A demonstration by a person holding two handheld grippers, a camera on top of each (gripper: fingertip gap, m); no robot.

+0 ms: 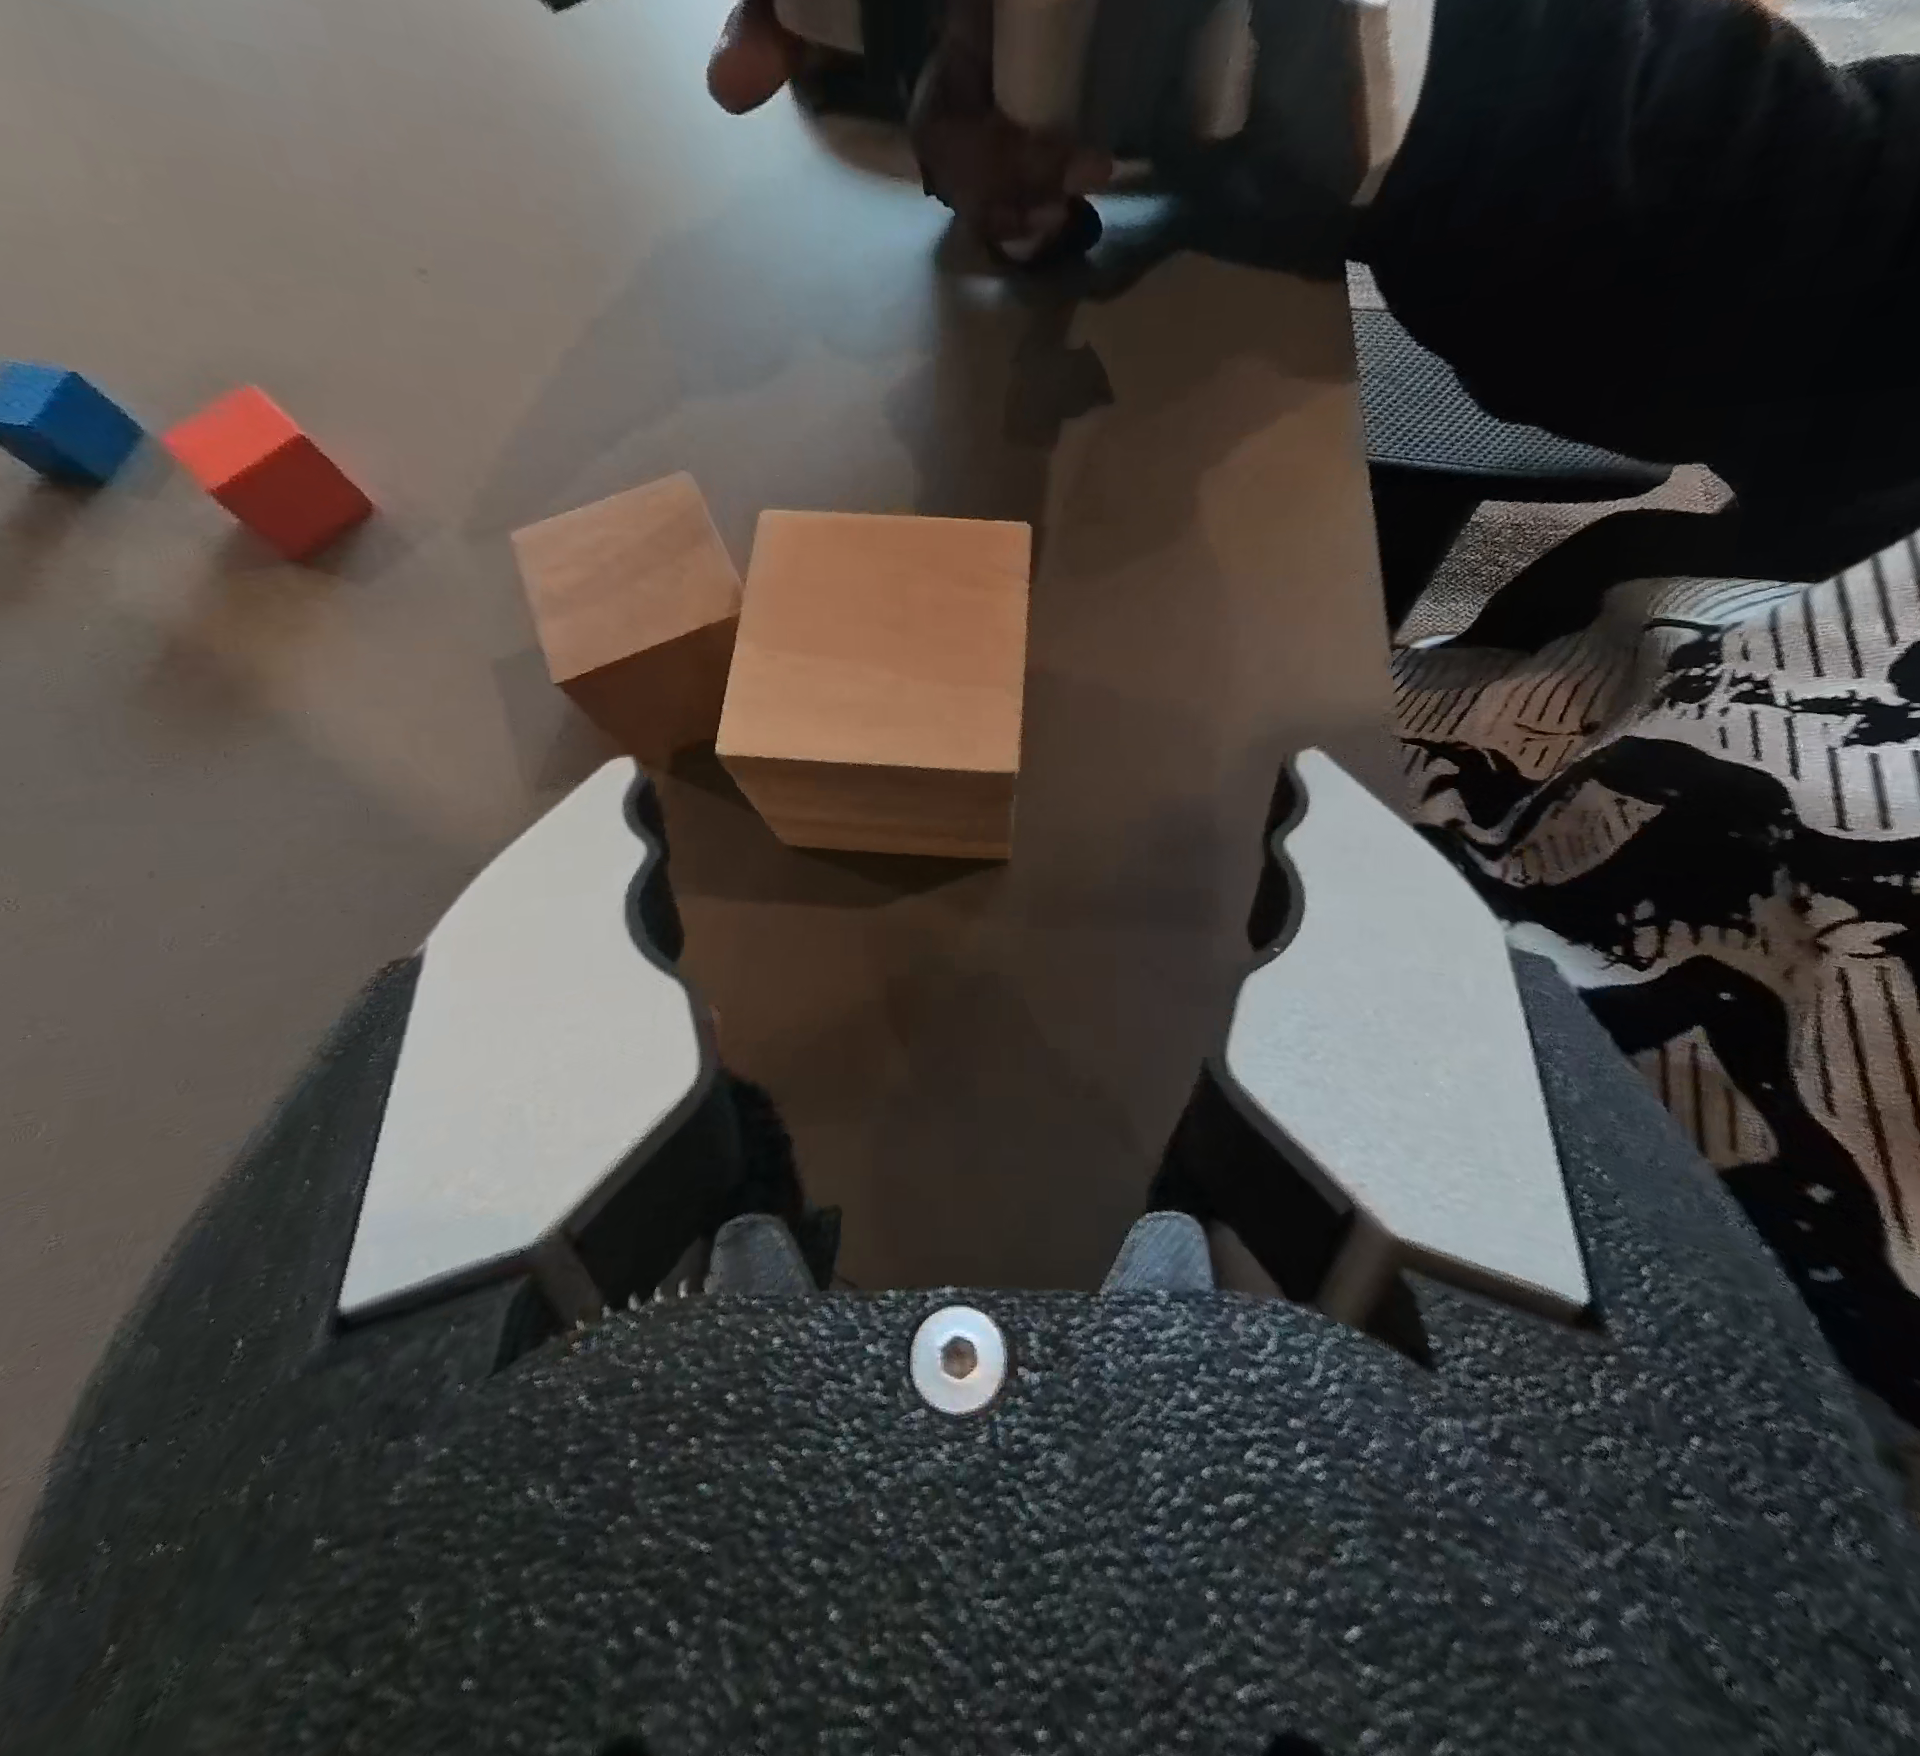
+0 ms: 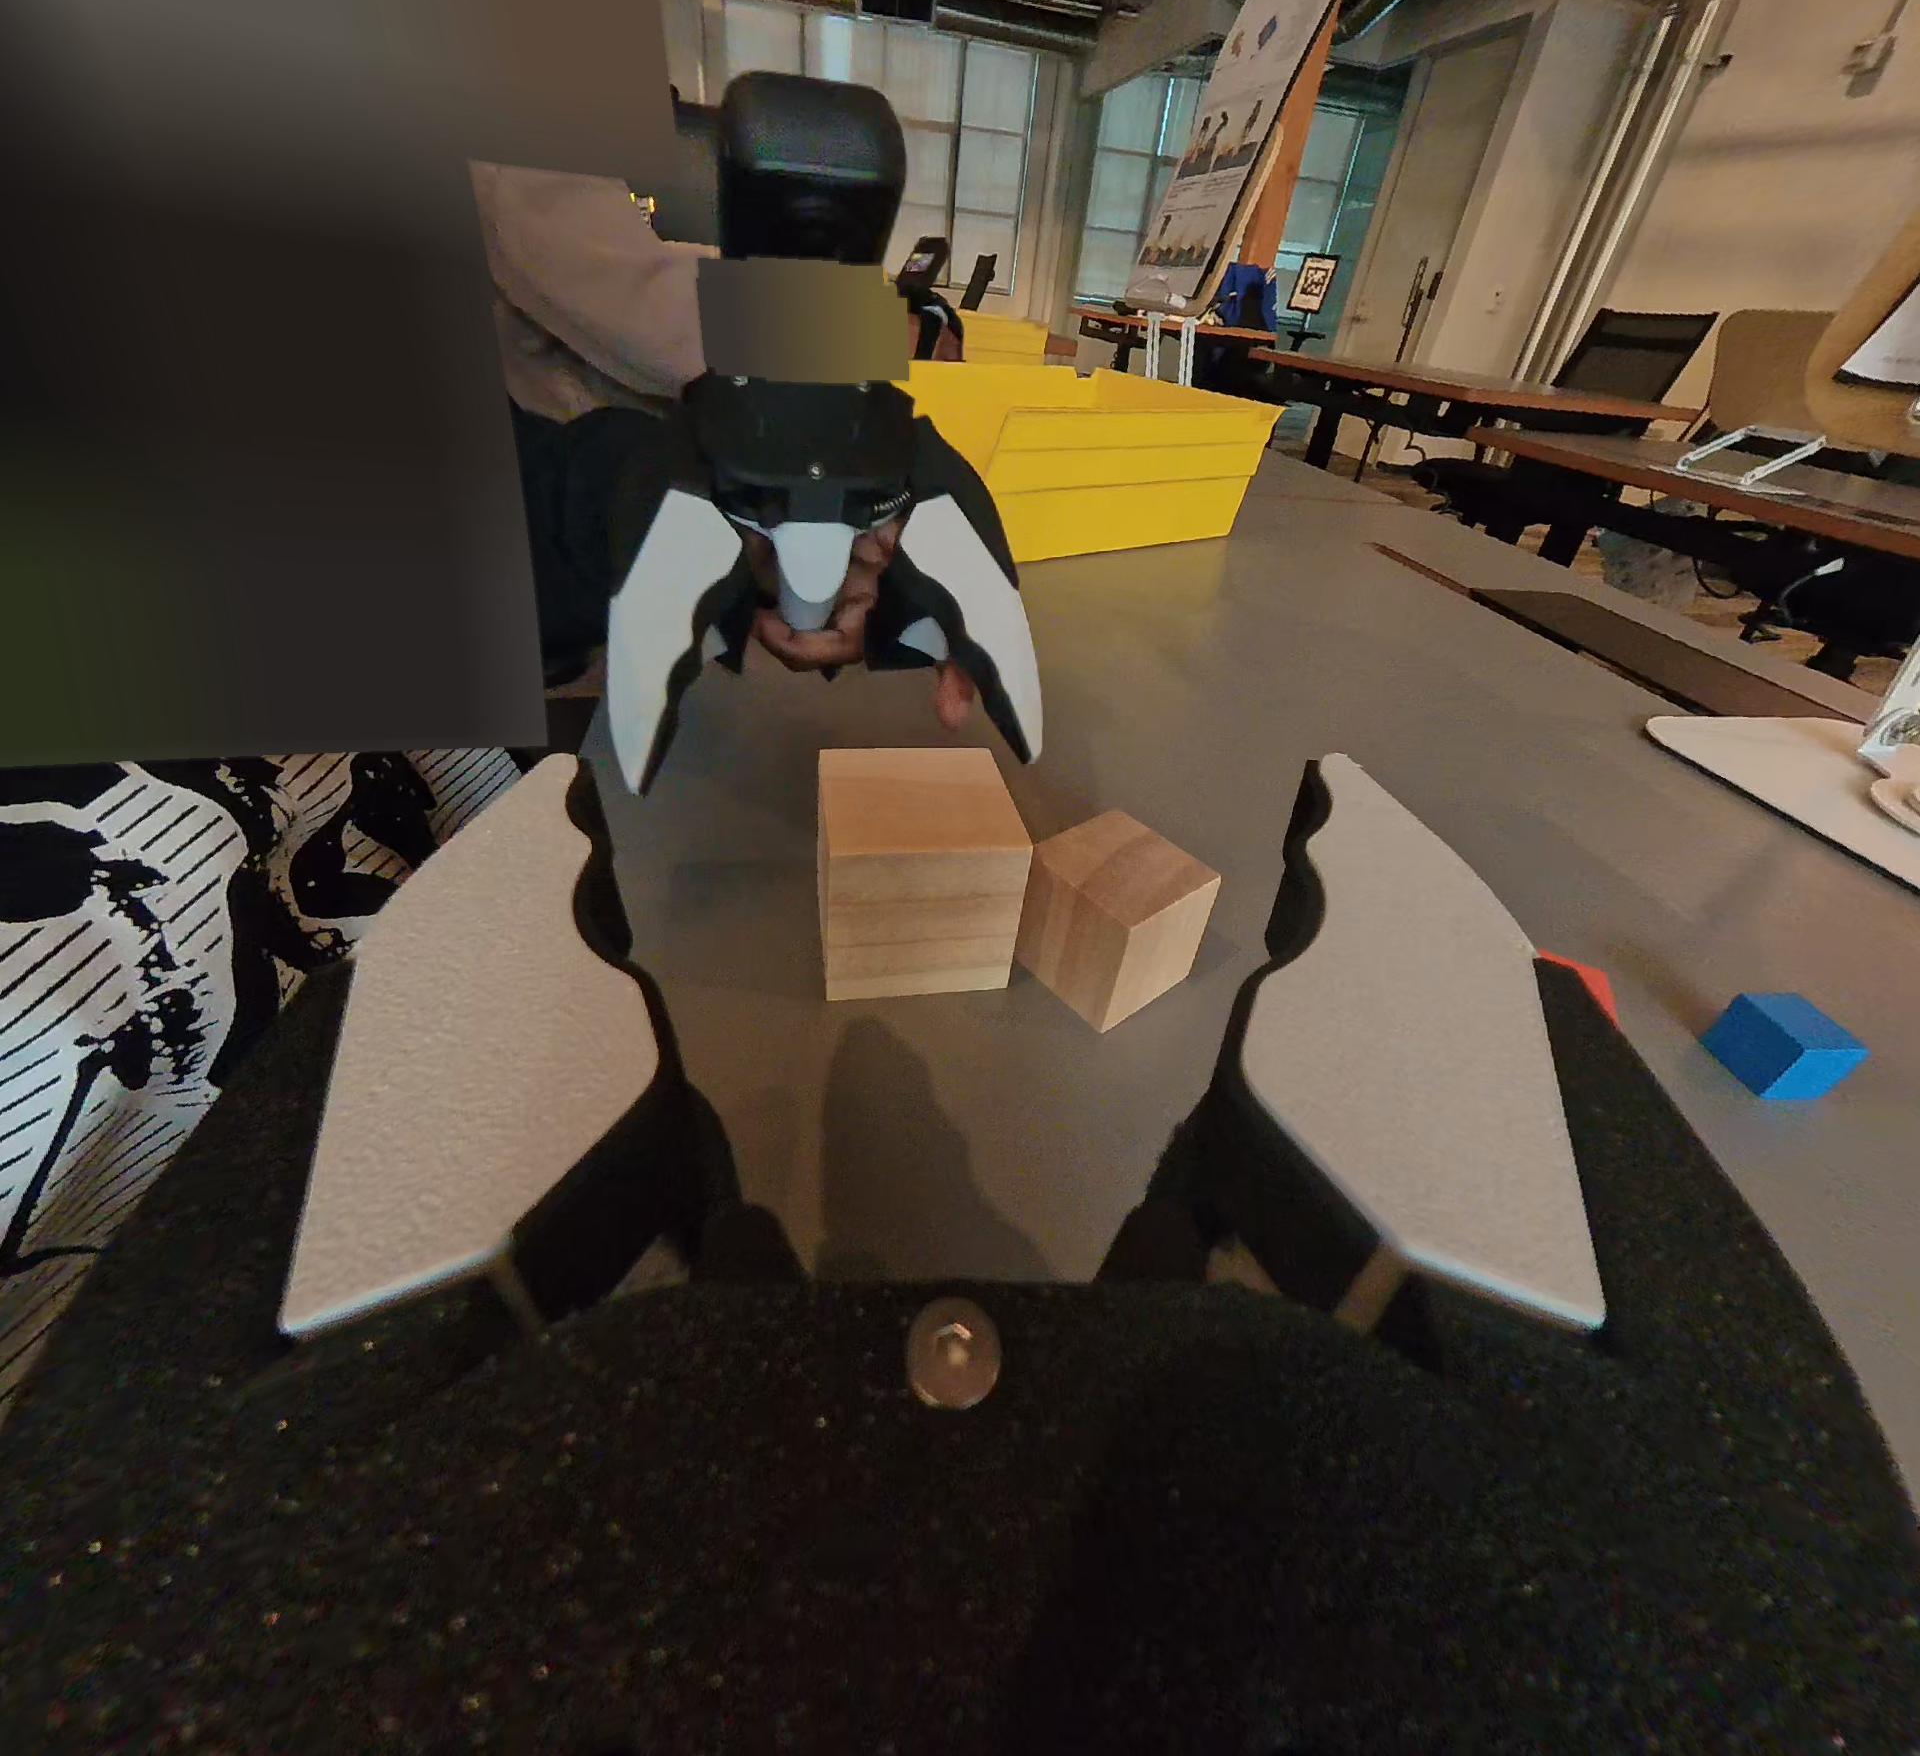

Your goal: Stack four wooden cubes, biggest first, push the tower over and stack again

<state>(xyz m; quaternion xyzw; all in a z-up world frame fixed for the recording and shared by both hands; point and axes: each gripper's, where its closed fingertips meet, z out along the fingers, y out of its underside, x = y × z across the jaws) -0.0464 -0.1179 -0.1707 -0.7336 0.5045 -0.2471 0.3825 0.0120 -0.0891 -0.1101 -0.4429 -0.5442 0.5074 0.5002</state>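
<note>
Grey table [image 2: 1403, 667], yellow bins [image 2: 1122, 470], windows [image 2: 997, 137]

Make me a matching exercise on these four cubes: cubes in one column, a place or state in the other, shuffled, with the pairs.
Things
1. largest wooden cube
2. smaller wooden cube
3. red cube
4. blue cube

Places, seen from the left wrist view
A. farthest left on the table
B. straight ahead between the open fingers
C. turned at an angle against the largest cube
D. between the blue and wooden cubes

Pairs: 1-B, 2-C, 3-D, 4-A
</note>
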